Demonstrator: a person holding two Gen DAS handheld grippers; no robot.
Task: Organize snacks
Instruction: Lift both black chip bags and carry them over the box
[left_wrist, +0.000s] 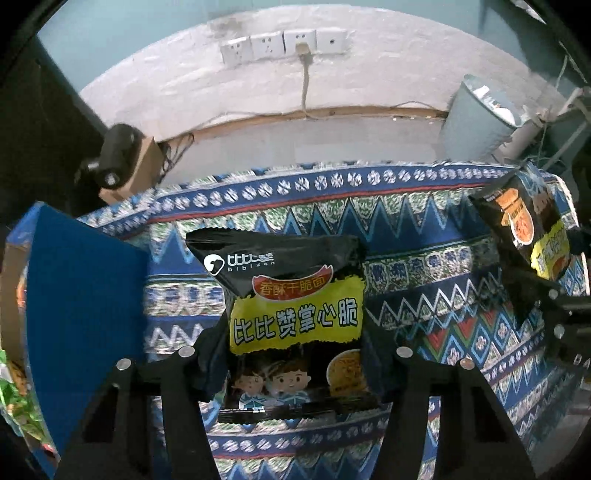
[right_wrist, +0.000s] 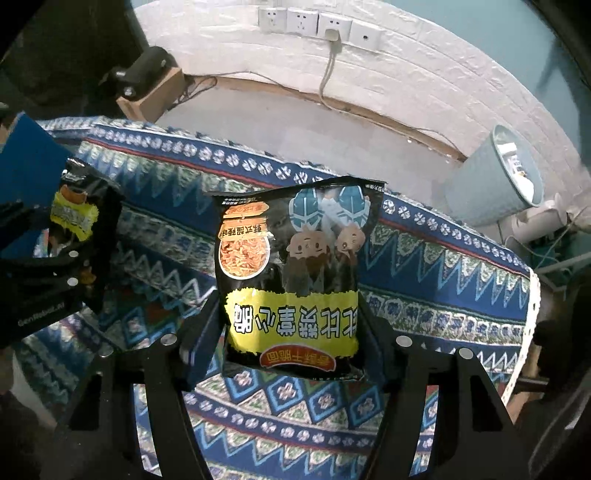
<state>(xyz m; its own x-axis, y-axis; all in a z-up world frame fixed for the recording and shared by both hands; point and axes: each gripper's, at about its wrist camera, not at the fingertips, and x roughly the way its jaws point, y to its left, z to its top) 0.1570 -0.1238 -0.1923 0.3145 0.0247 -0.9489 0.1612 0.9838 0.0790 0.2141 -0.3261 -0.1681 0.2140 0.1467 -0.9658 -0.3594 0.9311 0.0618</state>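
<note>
Two black-and-yellow foil snack packets are pinched, one in the left gripper (left_wrist: 295, 354), one inverted in the right gripper (right_wrist: 291, 332), above the patterned-cloth surface (left_wrist: 443, 258). Each should be carried level toward the blue cardboard box (left_wrist: 81, 295) at nine o'clock, with grip pressure kept light.

Our left gripper (left_wrist: 295, 354) points steeply down, jaws clamped on what sits between them; our right gripper (right_wrist: 291, 339), at its three o'clock, does likewise.

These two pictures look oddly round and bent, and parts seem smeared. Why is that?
Both views come from fisheye lenses: dark corners, and the patterned blue tablecloth edge bows. In the left wrist view the blue cardboard box is blurred while the black-and-yellow snack packet stays sharp; in the right wrist view the far-left packet is smeared.
</note>
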